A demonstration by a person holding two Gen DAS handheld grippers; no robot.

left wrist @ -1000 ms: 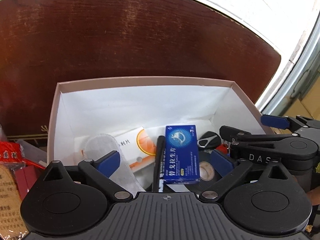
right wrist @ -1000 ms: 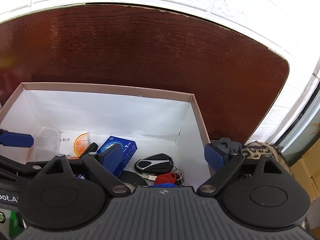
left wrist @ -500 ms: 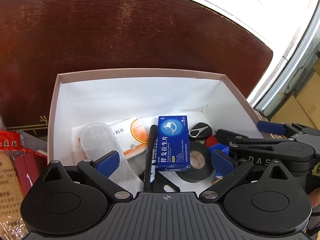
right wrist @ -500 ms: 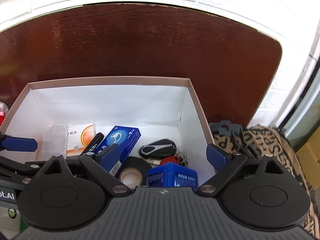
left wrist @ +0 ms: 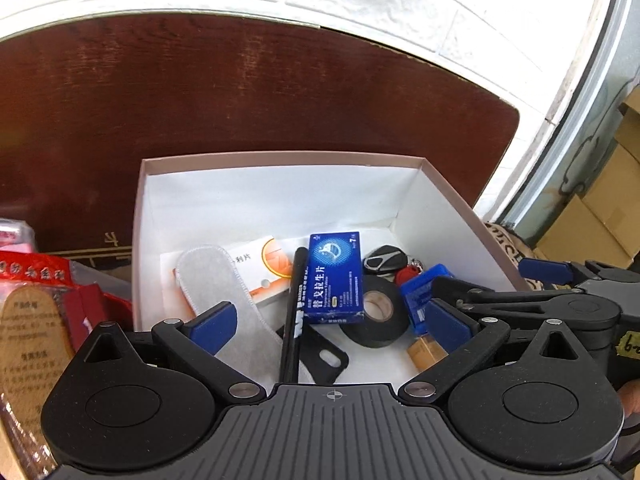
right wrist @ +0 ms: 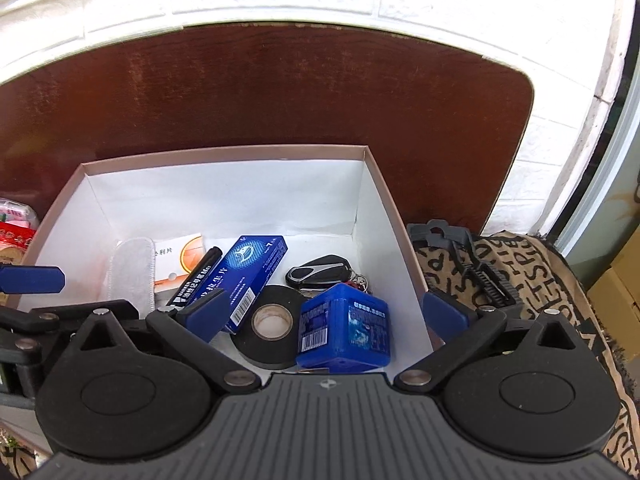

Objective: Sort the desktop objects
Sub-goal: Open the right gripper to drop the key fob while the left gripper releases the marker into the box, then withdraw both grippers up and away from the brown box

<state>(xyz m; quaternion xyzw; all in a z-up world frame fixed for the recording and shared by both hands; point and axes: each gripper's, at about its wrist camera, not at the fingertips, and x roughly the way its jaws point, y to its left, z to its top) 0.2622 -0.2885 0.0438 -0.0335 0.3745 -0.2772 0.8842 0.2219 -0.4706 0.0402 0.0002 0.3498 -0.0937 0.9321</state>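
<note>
Sorting looks well along: the white-lined cardboard box [right wrist: 372,184] on the dark wood bench [right wrist: 280,88] already holds a glossy blue medicine carton [right wrist: 244,276], a matte black tape roll [right wrist: 272,324], a key fob [right wrist: 320,274], a marker [right wrist: 196,276], a soft fabric insole [left wrist: 216,284] and a blue plastic cube [right wrist: 344,328]. Right gripper [right wrist: 320,312] has just been opening, wide and empty; left gripper [left wrist: 332,320] also spread, empty. Red packets [left wrist: 44,280] left of the box are unsorted.
</note>
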